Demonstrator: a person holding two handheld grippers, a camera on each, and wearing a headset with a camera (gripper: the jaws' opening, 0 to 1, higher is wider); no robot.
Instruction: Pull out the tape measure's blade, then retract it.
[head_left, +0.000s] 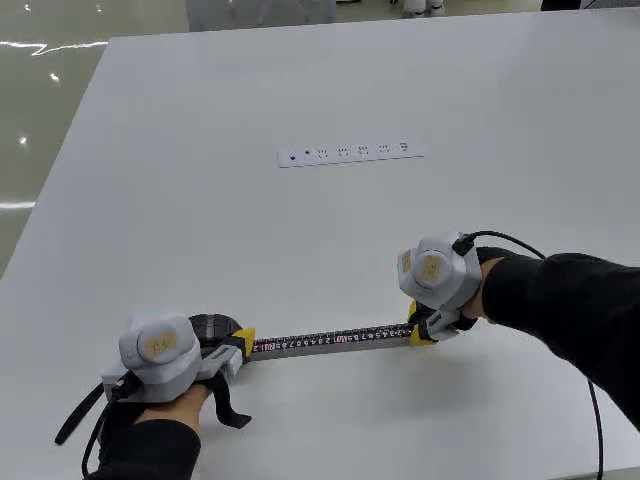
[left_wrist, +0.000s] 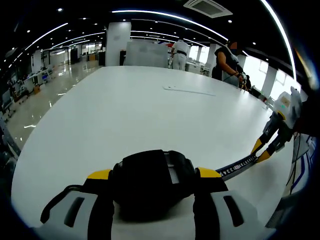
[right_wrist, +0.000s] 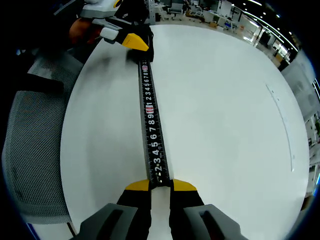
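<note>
Head view looks down; gripper views face each other along the blade (right_wrist: 150, 125).

Grey, yellow-tipped hand-held grippers (head_left: 235, 345) (head_left: 415, 327) — black cables (head_left: 503, 237), black sleeves (head_left: 570, 300)

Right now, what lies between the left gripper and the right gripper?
The tape measure's blade, stretched along the table from the case in the left gripper to the right gripper, as the head view shows.

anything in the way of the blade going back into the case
Nothing visible. The blade runs straight over bare table from the right gripper to the case in the left gripper; the socket strip sits far off.
</note>
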